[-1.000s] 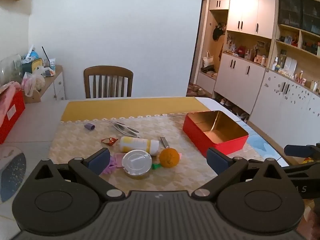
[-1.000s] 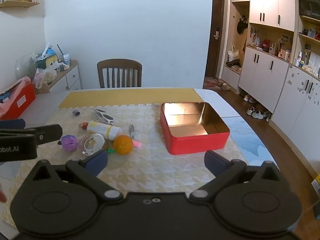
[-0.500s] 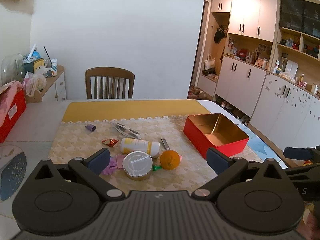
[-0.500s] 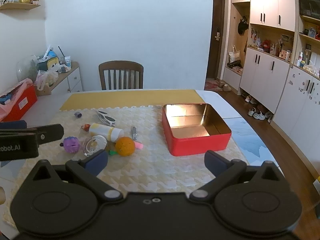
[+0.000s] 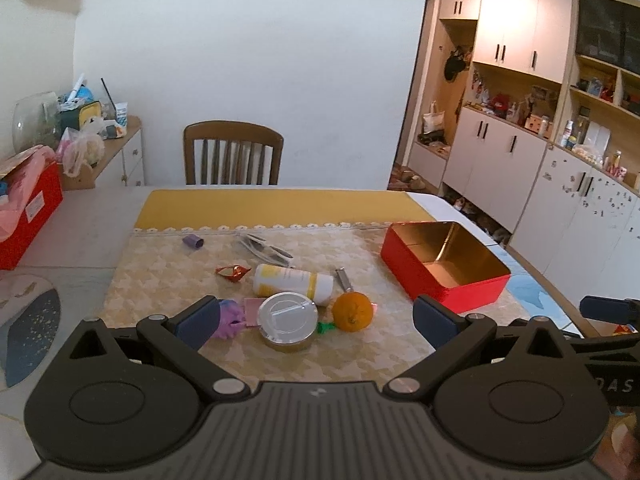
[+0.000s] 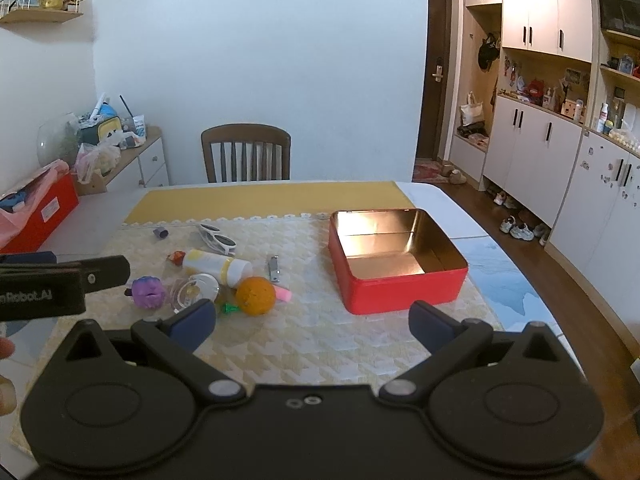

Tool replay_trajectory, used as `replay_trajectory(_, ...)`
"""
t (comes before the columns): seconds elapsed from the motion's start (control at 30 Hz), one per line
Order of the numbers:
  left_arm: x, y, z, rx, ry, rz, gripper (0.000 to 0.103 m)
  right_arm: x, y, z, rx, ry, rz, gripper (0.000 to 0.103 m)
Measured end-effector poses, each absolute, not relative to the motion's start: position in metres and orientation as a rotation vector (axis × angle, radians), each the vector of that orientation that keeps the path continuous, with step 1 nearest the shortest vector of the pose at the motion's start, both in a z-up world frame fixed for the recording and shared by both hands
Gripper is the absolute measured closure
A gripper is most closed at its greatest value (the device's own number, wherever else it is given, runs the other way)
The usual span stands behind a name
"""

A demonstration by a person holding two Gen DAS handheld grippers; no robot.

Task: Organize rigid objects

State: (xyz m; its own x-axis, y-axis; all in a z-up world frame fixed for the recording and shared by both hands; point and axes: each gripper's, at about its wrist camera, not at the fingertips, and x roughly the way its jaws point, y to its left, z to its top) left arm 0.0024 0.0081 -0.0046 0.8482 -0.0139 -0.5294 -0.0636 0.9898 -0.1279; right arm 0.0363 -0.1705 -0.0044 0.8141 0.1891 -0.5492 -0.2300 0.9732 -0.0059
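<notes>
Both grippers hang over the table's near edge, jaws wide apart and empty: left gripper (image 5: 316, 322), right gripper (image 6: 312, 324). Just beyond lie the round tin (image 5: 287, 320), orange (image 5: 353, 312) and bottle (image 5: 294, 282), packed touching. The red box (image 6: 394, 264) sits empty towards the right edge. Risk: closing on one piece would likely nudge its neighbours, and the orange may roll

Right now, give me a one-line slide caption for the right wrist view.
Open right gripper hovers over a table mat, empty red tin ahead, orange and clutter to its left.
</notes>
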Motion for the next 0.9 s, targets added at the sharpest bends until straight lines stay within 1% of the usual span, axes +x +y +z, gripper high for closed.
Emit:
replay_trajectory(0.57, 0.010, 0.017, -0.003, -0.110, 0.523, 0.049, 0.000, 0.055, -0.159, -0.008, -0.068, 0.572, 0.286, 0.000)
replay_trajectory(0.7, 0.017, 0.017, -0.008, -0.097, 0.510, 0.081, 0.000, 0.064, -0.159, -0.012, -0.067, 0.580, 0.313, 0.001)
replay_trajectory(0.9, 0.040, 0.027, -0.024, -0.133, 0.547, 0.076, 0.000, 0.089, -0.158, -0.024, -0.074, 0.618, 0.385, 0.002)
